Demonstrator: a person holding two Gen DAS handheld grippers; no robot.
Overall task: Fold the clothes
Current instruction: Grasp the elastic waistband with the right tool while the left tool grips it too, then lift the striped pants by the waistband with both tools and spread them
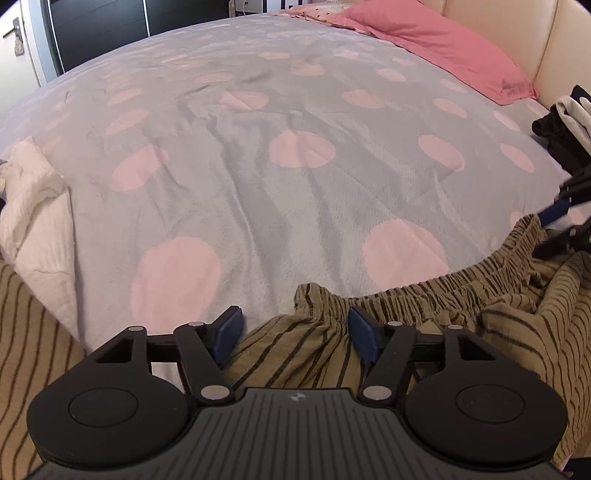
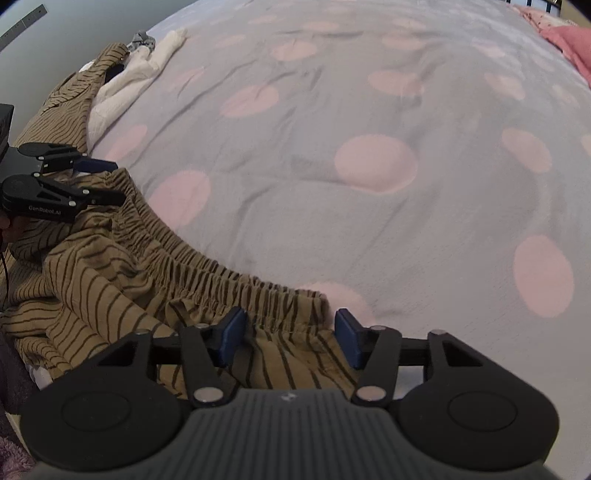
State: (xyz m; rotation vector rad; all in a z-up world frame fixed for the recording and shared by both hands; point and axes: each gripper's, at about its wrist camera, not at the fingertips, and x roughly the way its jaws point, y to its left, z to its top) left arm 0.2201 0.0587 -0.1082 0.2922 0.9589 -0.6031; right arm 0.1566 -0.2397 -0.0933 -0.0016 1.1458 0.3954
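Broadly, bed: grey duvet (image 1: 280, 206) with pink dots
Room: dark wardrobe (image 1: 107, 26), cream headboard (image 1: 517, 33)
Around: pink pillow (image 1: 436, 40), white garment (image 1: 33, 206)
Striped trousers (image 2: 122, 280): near edge
Left gripper (image 1: 293, 334), right gripper (image 2: 290, 338): jaws apart, waistband between, not pinched

Both wrist cameras sit low over the bed (image 1: 280, 192) edge, looking forward across it (close to the striped garment's (image 2: 110, 280) waistband), which both views share.
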